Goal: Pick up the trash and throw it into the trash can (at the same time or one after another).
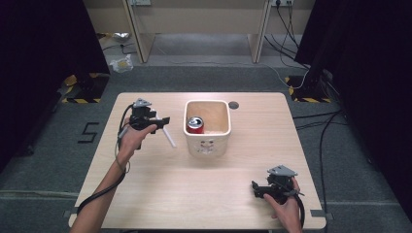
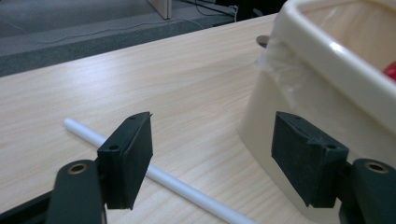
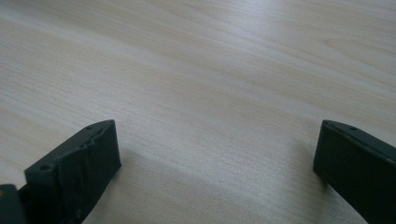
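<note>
**Operator:** Below the left gripper (image 2: pixel 212 158), jaws apart and empty, what lies in reach?

**Instructor:** The white tube (image 2: pixel 154 175) lies flat on the worktop (image 2: pixel 187 79), crossing under the near jaw. The step is probably picking it up: lower squarely and close across its width, so it cannot roll.

**Operator:** Clearances?

**Instructor:** The bin (image 1: pixel 207 127), with a red can (image 1: pixel 195 124) inside, stands just beside the far jaw; avoid its wall. The right gripper (image 1: pixel 256 188), also apart and empty, rests well away near the worktop's front edge.
</note>
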`<state>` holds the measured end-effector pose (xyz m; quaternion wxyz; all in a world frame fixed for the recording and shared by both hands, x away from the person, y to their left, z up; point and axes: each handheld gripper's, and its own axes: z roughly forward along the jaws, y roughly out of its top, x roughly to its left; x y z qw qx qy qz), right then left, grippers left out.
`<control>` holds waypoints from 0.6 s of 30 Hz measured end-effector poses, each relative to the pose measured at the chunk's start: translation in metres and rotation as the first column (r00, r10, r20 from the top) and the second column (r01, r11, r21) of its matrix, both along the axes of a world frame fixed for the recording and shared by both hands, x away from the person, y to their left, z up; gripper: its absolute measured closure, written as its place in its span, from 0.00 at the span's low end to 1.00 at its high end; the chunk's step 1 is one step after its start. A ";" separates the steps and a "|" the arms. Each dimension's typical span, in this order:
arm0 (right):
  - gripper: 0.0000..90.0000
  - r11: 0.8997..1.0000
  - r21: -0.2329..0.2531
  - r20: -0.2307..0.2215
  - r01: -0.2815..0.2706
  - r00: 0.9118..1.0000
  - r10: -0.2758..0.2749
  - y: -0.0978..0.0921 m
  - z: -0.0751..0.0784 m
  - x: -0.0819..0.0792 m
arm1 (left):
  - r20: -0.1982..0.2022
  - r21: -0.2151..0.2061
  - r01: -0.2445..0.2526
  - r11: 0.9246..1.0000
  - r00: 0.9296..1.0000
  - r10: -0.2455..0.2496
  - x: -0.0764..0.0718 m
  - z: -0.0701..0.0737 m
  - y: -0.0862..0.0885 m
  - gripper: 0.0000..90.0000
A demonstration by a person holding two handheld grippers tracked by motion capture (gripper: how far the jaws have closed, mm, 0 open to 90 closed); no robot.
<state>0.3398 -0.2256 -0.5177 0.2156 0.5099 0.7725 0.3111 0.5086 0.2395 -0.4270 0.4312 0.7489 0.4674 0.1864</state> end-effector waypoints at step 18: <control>0.01 1.000 0.000 -0.002 -0.002 1.000 0.002 0.000 0.000 0.000 | -0.070 0.068 -0.083 0.994 0.994 0.088 0.019 -0.055 -0.006 0.44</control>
